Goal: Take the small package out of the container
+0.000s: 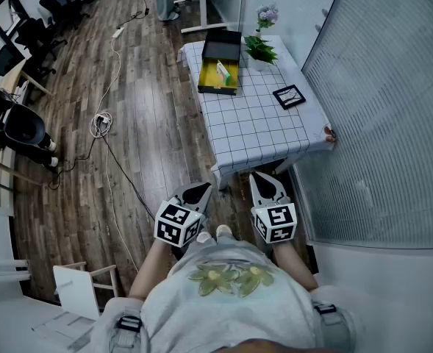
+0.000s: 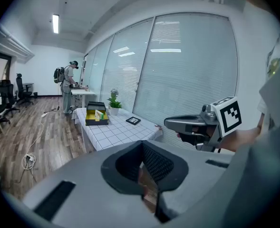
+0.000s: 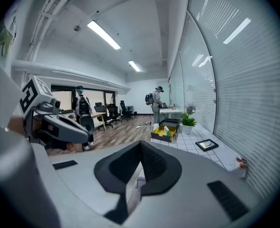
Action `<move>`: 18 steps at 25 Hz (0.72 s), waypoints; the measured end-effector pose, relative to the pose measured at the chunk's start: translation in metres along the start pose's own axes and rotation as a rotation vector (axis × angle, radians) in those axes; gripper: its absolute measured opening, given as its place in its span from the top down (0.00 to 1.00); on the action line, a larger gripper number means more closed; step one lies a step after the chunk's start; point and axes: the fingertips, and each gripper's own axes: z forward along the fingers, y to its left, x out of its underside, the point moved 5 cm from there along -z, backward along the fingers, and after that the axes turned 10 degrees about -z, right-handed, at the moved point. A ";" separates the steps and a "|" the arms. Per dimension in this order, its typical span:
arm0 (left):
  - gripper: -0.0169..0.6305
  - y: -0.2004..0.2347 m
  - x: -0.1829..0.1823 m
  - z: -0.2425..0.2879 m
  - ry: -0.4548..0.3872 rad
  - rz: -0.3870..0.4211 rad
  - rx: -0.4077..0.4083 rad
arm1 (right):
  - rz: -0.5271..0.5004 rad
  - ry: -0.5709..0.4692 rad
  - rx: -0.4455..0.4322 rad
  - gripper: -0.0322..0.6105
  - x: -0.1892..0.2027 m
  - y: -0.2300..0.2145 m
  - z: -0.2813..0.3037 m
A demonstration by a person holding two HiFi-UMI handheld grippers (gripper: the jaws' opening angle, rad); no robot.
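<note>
Wood-plank office floor; a rectangular table under a white grid-checked cloth [image 1: 256,127] stands ahead of both tools. Tools, count two: left gripper [image 1: 195,192], jaws together, nothing between them; right gripper [image 1: 267,184], jaws together, likewise empty. Both are held low near the person's body, short of the table's near edge.

One open yellow cardboard box [image 1: 216,90] sits at the table's far end, well beyond the jaw tips, with its black lid [image 1: 223,45] open on the side away from the grippers. Inside is a small green-and-white package [image 1: 224,71]; whether there is more than one is too small to tell.

Right of the box are one green potted plant [image 1: 260,50] and one vase of purple flowers [image 1: 266,15]. One flat black frame [image 1: 288,96] lies nearer the grippers.
</note>
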 end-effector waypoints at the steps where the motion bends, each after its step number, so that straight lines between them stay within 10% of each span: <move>1: 0.96 -0.002 0.000 0.000 0.002 0.006 0.001 | -0.001 -0.002 -0.002 0.94 -0.001 0.001 -0.001; 18: 0.96 -0.016 -0.007 0.024 -0.051 0.002 -0.058 | -0.036 -0.035 -0.099 0.94 0.003 -0.009 0.008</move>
